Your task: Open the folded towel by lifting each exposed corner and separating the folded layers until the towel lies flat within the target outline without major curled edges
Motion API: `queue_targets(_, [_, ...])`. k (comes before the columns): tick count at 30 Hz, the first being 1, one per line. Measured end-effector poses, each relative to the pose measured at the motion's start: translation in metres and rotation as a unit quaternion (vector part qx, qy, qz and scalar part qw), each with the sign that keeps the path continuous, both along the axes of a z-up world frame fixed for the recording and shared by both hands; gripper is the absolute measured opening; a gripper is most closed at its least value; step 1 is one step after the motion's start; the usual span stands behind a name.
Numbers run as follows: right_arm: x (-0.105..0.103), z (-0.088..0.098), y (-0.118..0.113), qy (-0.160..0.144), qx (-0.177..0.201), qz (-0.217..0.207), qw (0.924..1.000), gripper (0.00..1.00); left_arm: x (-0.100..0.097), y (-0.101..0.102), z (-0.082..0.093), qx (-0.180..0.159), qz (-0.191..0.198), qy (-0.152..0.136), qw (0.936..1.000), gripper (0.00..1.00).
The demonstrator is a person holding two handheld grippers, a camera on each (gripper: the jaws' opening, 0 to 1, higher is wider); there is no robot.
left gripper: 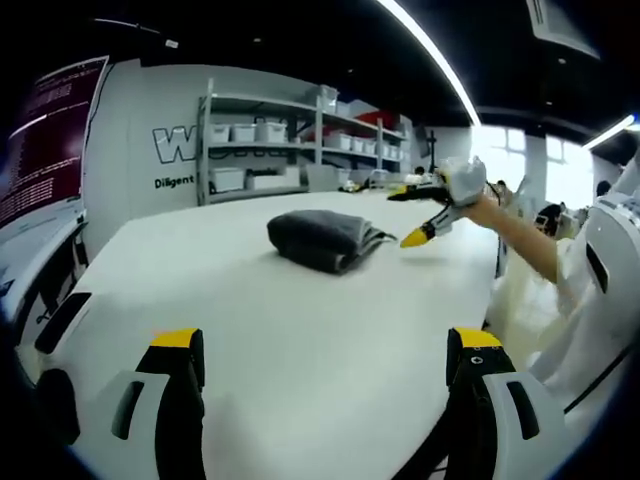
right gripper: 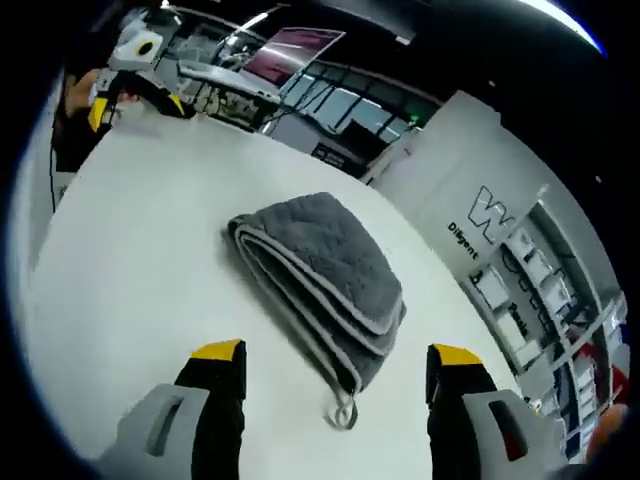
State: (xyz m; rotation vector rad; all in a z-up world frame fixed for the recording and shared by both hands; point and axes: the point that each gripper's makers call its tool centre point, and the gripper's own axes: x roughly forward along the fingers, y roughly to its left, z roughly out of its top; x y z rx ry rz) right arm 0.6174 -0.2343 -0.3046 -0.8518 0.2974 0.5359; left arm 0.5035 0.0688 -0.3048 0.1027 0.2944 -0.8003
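Note:
A dark grey towel (left gripper: pixel 325 240) lies folded in several layers on the white table (left gripper: pixel 300 340), its stacked edges facing right in the left gripper view. My left gripper (left gripper: pixel 325 345) is open, well short of the towel, with nothing between its jaws. Just right of the towel hovers my right gripper (left gripper: pixel 408 215), open and held by a gloved hand (left gripper: pixel 465 182). In the right gripper view the towel (right gripper: pixel 320 280) sits close ahead, its layered edge and small loop (right gripper: pixel 343 412) between the open jaws of my right gripper (right gripper: pixel 338 355). The left gripper (right gripper: pixel 135 105) shows far off at the table's other side.
The table's (right gripper: pixel 130 260) surface around the towel is bare white. Shelving with white bins (left gripper: pixel 270 140) and a lettered wall (left gripper: pixel 175 150) stand behind it. A person's arm and white clothing (left gripper: pixel 590 270) are at the table's right edge. A dark red poster (left gripper: pixel 50 130) hangs at left.

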Motion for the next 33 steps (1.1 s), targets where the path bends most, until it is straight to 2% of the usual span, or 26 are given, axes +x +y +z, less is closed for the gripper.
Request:
queue_targets(3, [0.017, -0.009, 0.003, 0.016, -0.015, 0.006, 0.9998, 0.7, 0.0, 0.002, 0.0, -0.002, 0.001, 0.0, 1.0, 0.99])
queue_targets(6, [0.024, -0.015, 0.005, 0.02, -0.043, 0.015, 0.9988, 0.68, 0.0, 0.003, 0.0, -0.004, 0.002, 0.001, 1.0, 0.99])
queue_targets(12, [0.034, -0.024, 0.022, 0.025, -0.046, 0.057, 0.997, 0.53, 0.0, 0.001, 0.0, -0.005, -0.002, 0.0, 1.0, 0.99])
queue_targets(13, [0.035, -0.024, 0.023, 0.022, -0.049, 0.061, 0.9967, 0.47, -0.001, 0.0, 0.001, -0.005, -0.003, -0.001, 1.0, 0.99])
queue_targets(14, [0.033, -0.028, 0.027, 0.032, -0.065, 0.087, 0.9936, 0.42, -0.001, 0.0, 0.001, -0.005, -0.004, -0.002, 1.0, 0.99])
queue_targets(19, [0.028, -0.027, 0.031, 0.031, -0.095, 0.106, 0.9893, 0.19, -0.001, 0.0, -0.001, -0.005, -0.003, 0.001, 1.0, 0.99])
queue_targets(23, [0.018, -0.02, 0.035, 0.047, -0.097, 0.109, 0.9881, 0.12, 0.001, 0.0, -0.003, -0.006, -0.001, 0.004, 1.0, 0.99])
queue_targets(24, [0.006, -0.02, 0.043, 0.063, -0.098, 0.111, 0.9869, 0.11, 0.001, 0.0, -0.003, -0.006, -0.002, 0.004, 1.0, 0.99])
queue_targets(26, [-0.004, -0.018, 0.049, 0.081, -0.093, 0.11, 0.9863, 0.1, 0.001, -0.001, -0.004, -0.007, -0.003, 0.005, 1.0, 0.99])
queue_targets(28, [-0.019, -0.015, 0.061, 0.11, -0.072, 0.112, 0.985, 0.09, 0.002, -0.002, -0.005, -0.008, -0.004, 0.007, 0.9999, 0.99])
queue_targets(30, [-0.035, -0.011, 0.075, 0.153, -0.024, 0.107, 0.9821, 0.09, 0.002, -0.003, -0.006, -0.009, -0.005, 0.009, 0.9999, 0.99])
queue_targets(33, [-0.059, -0.002, 0.097, 0.226, 0.057, 0.102, 0.9672, 0.09, 0.002, -0.004, -0.008, -0.008, -0.006, 0.012, 0.9999, 0.99])
